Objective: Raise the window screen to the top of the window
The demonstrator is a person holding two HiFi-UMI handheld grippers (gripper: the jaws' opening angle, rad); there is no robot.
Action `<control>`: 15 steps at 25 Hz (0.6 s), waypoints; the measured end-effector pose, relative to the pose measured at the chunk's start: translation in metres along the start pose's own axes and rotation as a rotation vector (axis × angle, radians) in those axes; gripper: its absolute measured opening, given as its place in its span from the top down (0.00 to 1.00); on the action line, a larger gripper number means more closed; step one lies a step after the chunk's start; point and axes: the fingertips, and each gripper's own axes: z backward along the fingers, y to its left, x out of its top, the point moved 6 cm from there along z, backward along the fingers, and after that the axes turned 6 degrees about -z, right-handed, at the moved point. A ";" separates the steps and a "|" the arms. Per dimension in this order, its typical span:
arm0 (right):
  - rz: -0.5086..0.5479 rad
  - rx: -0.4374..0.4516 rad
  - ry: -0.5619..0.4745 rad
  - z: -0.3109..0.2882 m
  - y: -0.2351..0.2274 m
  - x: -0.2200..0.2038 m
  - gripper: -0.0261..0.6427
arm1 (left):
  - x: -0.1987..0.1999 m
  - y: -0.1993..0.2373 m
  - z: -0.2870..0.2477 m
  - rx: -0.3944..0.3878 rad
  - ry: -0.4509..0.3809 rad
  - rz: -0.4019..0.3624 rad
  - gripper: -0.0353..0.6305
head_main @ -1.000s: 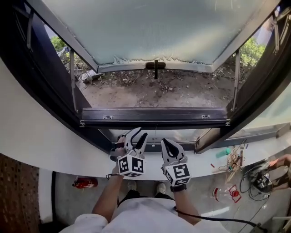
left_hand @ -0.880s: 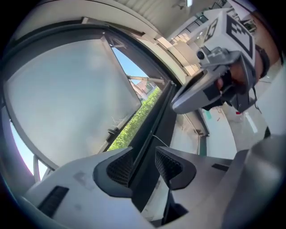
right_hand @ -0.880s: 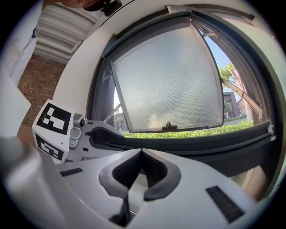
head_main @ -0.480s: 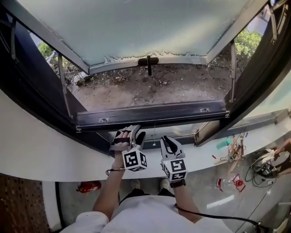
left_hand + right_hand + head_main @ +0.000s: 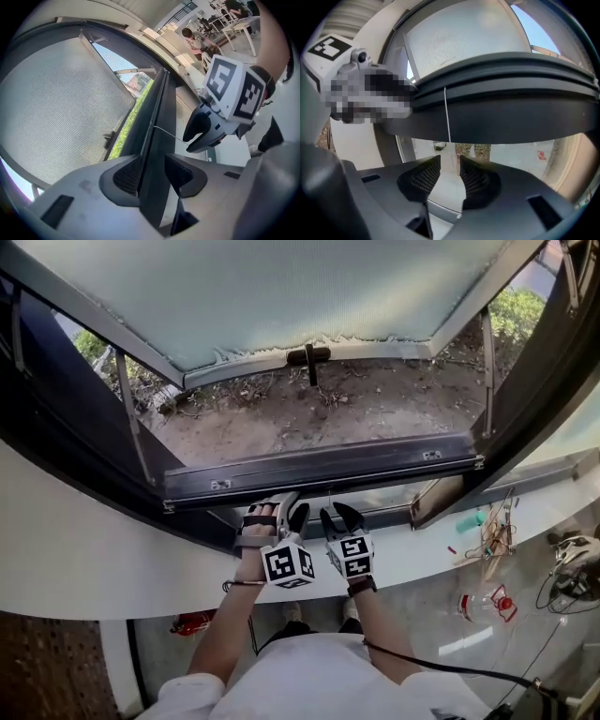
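Beneath the dark bar (image 5: 319, 470), left gripper (image 5: 288, 510) gapes wide.

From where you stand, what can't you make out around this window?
Window screen: top cut off by the head view's upper edge.
Cord: too thin to follow below the dark bar, right gripper view.
Left gripper: mostly under a mosaic patch in the right gripper view.
Clutter on the ledge: too small to name, head view.
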 end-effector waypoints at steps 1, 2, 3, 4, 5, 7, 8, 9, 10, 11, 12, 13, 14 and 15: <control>0.004 -0.011 0.009 -0.007 -0.001 -0.003 0.79 | 0.000 0.000 0.000 0.013 0.007 0.006 0.72; 0.002 -0.021 0.019 -0.013 -0.002 -0.007 0.79 | 0.000 0.001 0.000 0.025 0.012 0.013 0.75; -0.007 -0.029 0.030 -0.018 -0.003 -0.012 0.79 | 0.000 0.001 0.001 0.032 0.014 0.022 0.75; -0.021 -0.033 0.039 -0.021 -0.005 -0.016 0.79 | 0.000 0.002 0.001 0.036 0.013 0.032 0.76; -0.036 -0.029 0.040 -0.024 -0.005 -0.020 0.82 | 0.000 0.002 0.001 0.040 0.010 0.046 0.77; -0.053 -0.004 0.026 -0.024 -0.005 -0.027 0.96 | 0.001 0.001 -0.001 0.048 0.013 0.064 0.79; -0.051 0.009 0.021 -0.024 -0.004 -0.029 0.96 | 0.001 0.001 -0.001 0.050 0.019 0.064 0.79; -0.043 0.017 0.022 -0.024 -0.002 -0.031 0.96 | 0.001 0.001 -0.001 0.052 0.024 0.061 0.79; -0.031 0.020 0.029 -0.023 0.000 -0.033 0.96 | 0.000 0.000 0.000 0.054 0.026 0.062 0.82; -0.018 0.018 0.037 -0.023 0.001 -0.033 0.96 | 0.000 0.000 0.000 0.058 0.026 0.063 0.83; -0.009 0.015 0.043 -0.022 0.002 -0.034 0.96 | -0.001 -0.001 0.001 0.062 0.025 0.061 0.83; -0.007 0.014 0.047 -0.022 0.002 -0.034 0.96 | -0.001 -0.001 0.001 0.068 0.025 0.055 0.83; -0.010 0.014 0.049 -0.022 0.002 -0.034 0.96 | -0.001 0.000 0.000 0.072 0.026 0.045 0.83; -0.012 0.015 0.053 -0.021 0.001 -0.034 0.96 | 0.000 0.001 -0.001 0.073 0.027 0.031 0.83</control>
